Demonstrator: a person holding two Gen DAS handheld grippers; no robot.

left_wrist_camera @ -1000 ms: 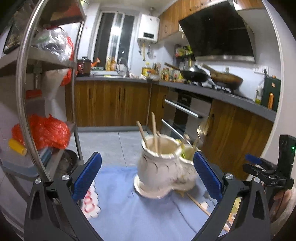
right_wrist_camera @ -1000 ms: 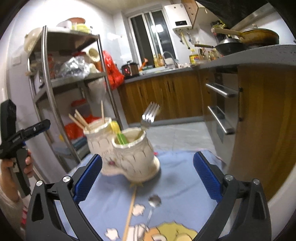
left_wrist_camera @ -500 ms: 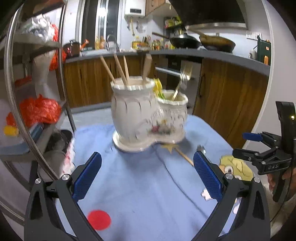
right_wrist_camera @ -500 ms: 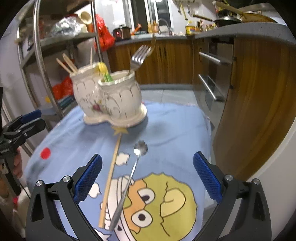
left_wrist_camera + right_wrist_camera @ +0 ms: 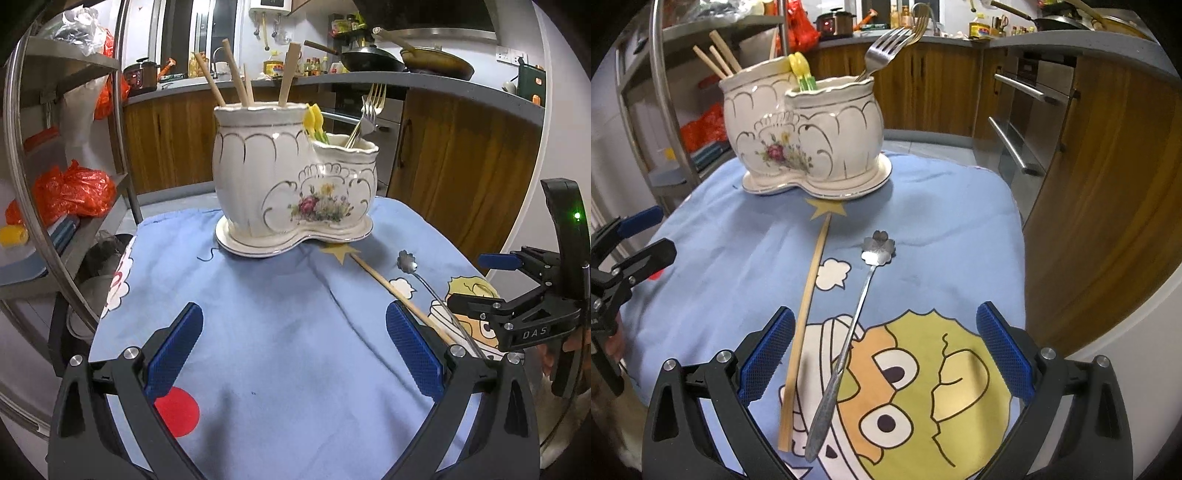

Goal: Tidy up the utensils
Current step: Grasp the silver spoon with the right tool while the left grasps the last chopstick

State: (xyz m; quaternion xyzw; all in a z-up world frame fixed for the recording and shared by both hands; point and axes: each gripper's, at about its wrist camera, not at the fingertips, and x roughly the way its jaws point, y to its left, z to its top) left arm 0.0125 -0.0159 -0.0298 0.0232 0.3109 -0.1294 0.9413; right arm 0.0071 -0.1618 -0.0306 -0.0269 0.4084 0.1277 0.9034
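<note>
Grippers left (image 5: 294, 349) and right (image 5: 885, 349) wide open, empty; spoon (image 5: 849, 332) and chopstick (image 5: 807, 317) near, seemingly untouched, holder (image 5: 809, 147) far.

A white cup holder, one chopstick and one spoon.
The holder (image 5: 809, 144) stands upright with chopsticks (image 5: 236, 79) and forks (image 5: 886, 50) inside; the chopstick (image 5: 809, 302) and flower-shaped spoon (image 5: 855, 317) lie flat, side by side, on the blue cloth (image 5: 738, 258).

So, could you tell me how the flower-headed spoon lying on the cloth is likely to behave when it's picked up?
The spoon looks like thin polished metal, so probably stiff, light and somewhat slippery. It lies flat on the soft cloth, so gripping its slim handle may be fiddly. The chopstick lies close alongside and might get nudged.
</note>
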